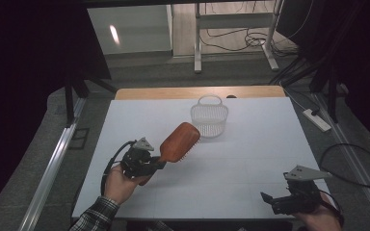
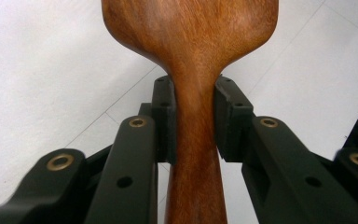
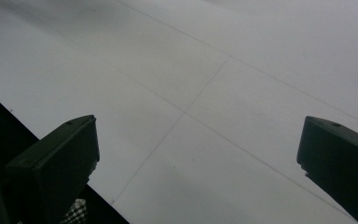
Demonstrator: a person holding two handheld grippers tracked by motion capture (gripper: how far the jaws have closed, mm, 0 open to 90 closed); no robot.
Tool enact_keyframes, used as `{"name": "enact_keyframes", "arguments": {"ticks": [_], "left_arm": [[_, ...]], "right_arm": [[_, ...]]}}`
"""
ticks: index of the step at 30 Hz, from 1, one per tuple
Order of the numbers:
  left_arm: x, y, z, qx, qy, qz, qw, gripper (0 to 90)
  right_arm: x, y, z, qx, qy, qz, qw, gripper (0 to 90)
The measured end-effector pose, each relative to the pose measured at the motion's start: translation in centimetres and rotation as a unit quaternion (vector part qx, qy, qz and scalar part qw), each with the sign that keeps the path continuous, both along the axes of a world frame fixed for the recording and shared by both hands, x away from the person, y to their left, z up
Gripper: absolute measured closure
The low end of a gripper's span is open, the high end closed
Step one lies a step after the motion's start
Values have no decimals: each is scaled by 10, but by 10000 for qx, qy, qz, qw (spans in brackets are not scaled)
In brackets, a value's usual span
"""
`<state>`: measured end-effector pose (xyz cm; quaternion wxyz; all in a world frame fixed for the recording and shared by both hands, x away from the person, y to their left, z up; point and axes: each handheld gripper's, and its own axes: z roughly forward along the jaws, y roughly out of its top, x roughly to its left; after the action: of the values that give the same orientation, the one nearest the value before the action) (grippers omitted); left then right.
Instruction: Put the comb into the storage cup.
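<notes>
A: Where is the hairbrush (image 1: 179,142)?

B: Lifted above the table (image 1: 250,159), handle clamped in the left gripper (image 2: 190,114), short of the basket (image 1: 209,118). Right gripper (image 3: 198,154) stands apart, empty. Placing remains.

From my station, the hairbrush (image 1: 179,142) looked like polished reddish-brown wood, its grain clear and faintly glossy in the left gripper view. The left gripper (image 1: 150,162) was matt black plastic with brass-coloured rivets. The basket (image 1: 209,119) seemed pale, slatted plastic. The table (image 1: 250,159) had a smooth, matt white surface.
</notes>
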<state>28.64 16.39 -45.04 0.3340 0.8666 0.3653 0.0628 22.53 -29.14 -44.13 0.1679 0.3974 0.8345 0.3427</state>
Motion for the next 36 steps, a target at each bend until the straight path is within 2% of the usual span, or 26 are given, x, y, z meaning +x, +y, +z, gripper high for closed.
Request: {"name": "enact_keyframes", "arguments": {"ticks": [8, 13, 16, 17, 22, 28, 36], "left_arm": [[-6, -2, 0, -37, 0, -20, 10000, 723], [-6, -5, 1, -94, -3, -85, 9999, 723], [-6, -7, 1, -109, 5, -134, 9999, 723], [-7, -9, 1, -134, 14, -128, 9998, 723], [-7, -11, 2, -162, -37, -183, 9997, 723], [-9, -14, 3, -227, -120, -198, 9995, 723], [-8, -22, 3, -265, -96, -297, 9992, 723]], "right_arm": [[9, 16, 9, 169, -149, 176, 9996, 0], [17, 26, 14, 364, -138, 233, 9990, 0], [19, 33, 16, 343, -154, 280, 9989, 0], [23, 40, 18, 343, -173, 356, 9986, 0], [30, 54, 21, 421, -150, 495, 9978, 0], [41, 68, 21, 581, -66, 535, 9969, 0], [50, 82, 21, 756, 48, 609, 9953, 0]]}}
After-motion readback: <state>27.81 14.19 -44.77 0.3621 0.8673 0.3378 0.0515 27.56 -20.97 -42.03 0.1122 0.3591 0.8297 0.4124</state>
